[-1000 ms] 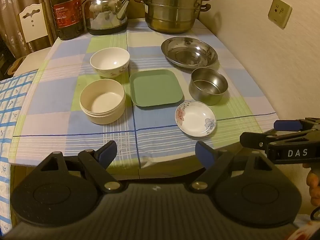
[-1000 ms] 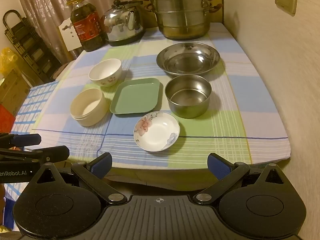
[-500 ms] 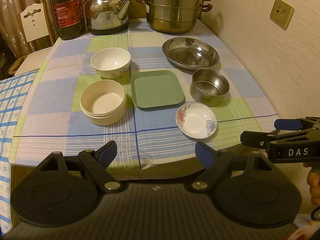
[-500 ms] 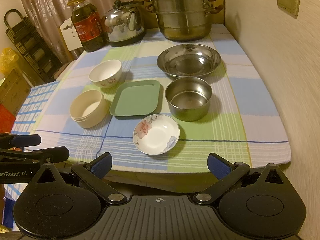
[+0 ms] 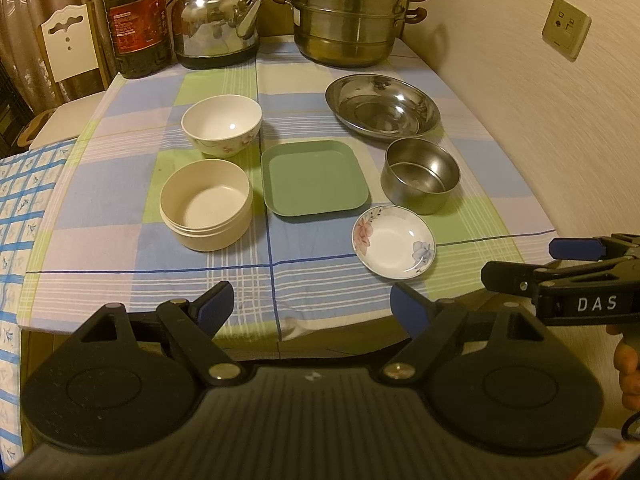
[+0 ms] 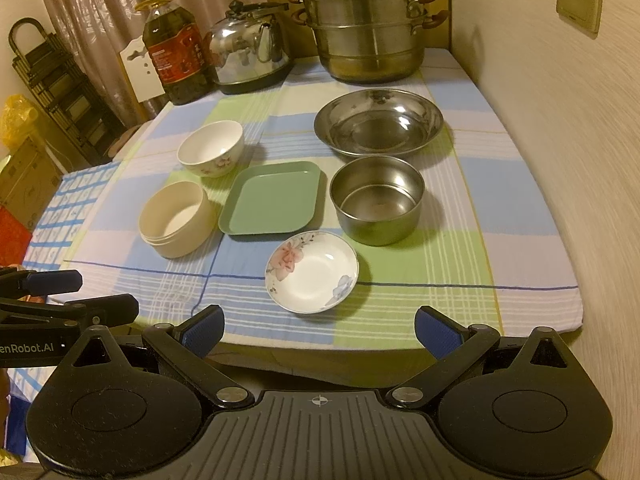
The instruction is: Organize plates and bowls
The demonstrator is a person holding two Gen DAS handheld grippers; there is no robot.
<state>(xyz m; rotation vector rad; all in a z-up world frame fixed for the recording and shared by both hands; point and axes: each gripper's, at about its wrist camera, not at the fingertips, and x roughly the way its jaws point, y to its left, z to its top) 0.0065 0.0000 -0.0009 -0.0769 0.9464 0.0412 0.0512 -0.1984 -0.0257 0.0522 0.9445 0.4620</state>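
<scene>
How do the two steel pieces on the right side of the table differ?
The steel basin is wide and shallow with a flared rim; the steel bowl is narrower, deeper and straight-walled. The basin sits farther back, toward the steamer pot; the bowl stands nearer, beside the green plate. Both are upright, empty and apart.

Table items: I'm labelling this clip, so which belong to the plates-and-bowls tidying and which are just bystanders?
Job: floral saucer, green plate, steel bowl, steel basin, cream bowl, white bowl.
Bystanders: steamer pot, kettle, oil bottle.
</scene>
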